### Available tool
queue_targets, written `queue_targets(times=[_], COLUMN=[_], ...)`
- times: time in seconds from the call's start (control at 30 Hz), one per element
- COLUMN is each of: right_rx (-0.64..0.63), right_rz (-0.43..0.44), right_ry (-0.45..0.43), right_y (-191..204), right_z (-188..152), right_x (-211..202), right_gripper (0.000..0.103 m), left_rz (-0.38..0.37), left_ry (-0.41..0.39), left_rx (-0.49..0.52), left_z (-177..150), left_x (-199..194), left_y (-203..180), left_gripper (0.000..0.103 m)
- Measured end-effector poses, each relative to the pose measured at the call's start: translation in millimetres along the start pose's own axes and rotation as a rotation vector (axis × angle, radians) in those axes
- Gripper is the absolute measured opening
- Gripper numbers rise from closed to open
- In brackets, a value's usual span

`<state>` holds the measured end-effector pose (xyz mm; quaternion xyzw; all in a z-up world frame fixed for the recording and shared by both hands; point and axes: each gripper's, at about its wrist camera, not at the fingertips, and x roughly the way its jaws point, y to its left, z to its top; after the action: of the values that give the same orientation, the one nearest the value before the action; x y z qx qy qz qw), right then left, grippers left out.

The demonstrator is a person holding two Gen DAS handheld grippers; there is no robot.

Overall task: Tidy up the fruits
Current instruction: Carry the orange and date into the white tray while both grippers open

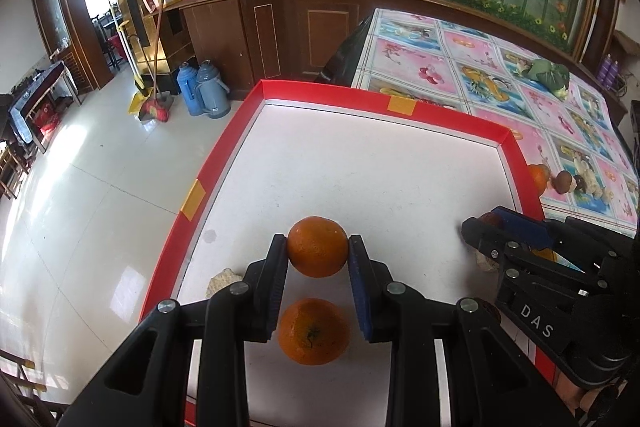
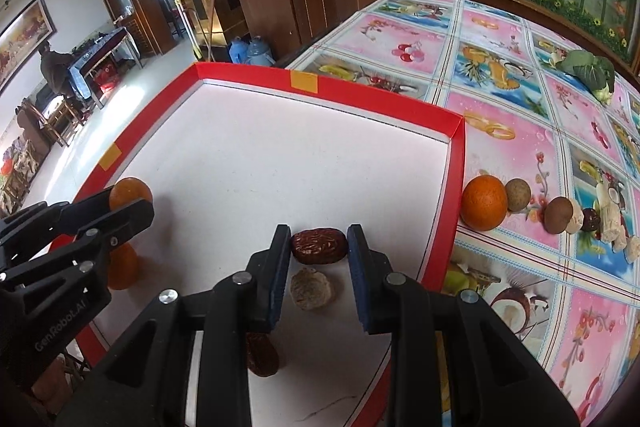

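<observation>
I have a round orange tangerine point(image 1: 317, 246) pinched between the pads of my left tongs point(image 1: 317, 247), over the white floor of the shallow red-rimmed cardboard tray point(image 1: 404, 113). A second orange tangerine with a dark stem mark point(image 1: 314, 331) lies on the tray floor just nearer to me, between the tong arms. My right tongs point(image 2: 319, 247) are closed on a wrinkled dark red jujube point(image 2: 319, 246), its ends touching both blue pads. Just behind it a pale, ridged, walnut-like lump point(image 2: 311, 289) rests on the tray, and another dark red jujube point(image 2: 262, 355) lies closer still, partly hidden by the left arm of the tongs. Outside the tray's right rim, on the pink and blue fruit-print cloth of the worktop point(image 2: 516, 39), sit a third orange tangerine point(image 2: 484, 203) and a row of small brown and pale items point(image 2: 560, 215) that I cannot identify with confidence; a green leafy vegetable point(image 2: 592, 69) lies well apart, near the far edge
</observation>
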<state>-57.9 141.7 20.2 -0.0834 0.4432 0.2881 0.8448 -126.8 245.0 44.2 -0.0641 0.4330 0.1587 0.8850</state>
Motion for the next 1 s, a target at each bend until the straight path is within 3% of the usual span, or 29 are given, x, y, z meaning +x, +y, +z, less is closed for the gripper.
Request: queue_targets(times=[0.2,0.23,0.3,0.37,0.67,1.0], right_rx=[0.001,-0.004,-0.003,0.013,0.080,0.258], right_rz=[-0.008,-0.010,0.000,0.016,0.027,-0.074], right_ry=[0.018,0.021,0.030,0.014,-0.135,-0.174], right_y=[-1,-1,-1,-5,-40,-143], right_z=[0,0,0,-1,-8,-43], right_x=[3,3,2,-3,-48,-84], right_gripper=[0.031,0.033,0.043,0.054,0.058,0.058], left_rz=[0.023,0.027,0.039,0.051,0.033,-0.048], left_ry=[0.018,0.022,0.025,0.018,0.010,0.002], left_rx=[0.002,0.000,-0.007,-0.006,0.017,0.120], left_z=[-2,-3,-4,-5,-6,-11], left_x=[4,3,3,0,-12,-29], left_y=[2,4,5,4,-14,-67], left_gripper=[0.033,0.036,0.058,0.063,0.067,0.069])
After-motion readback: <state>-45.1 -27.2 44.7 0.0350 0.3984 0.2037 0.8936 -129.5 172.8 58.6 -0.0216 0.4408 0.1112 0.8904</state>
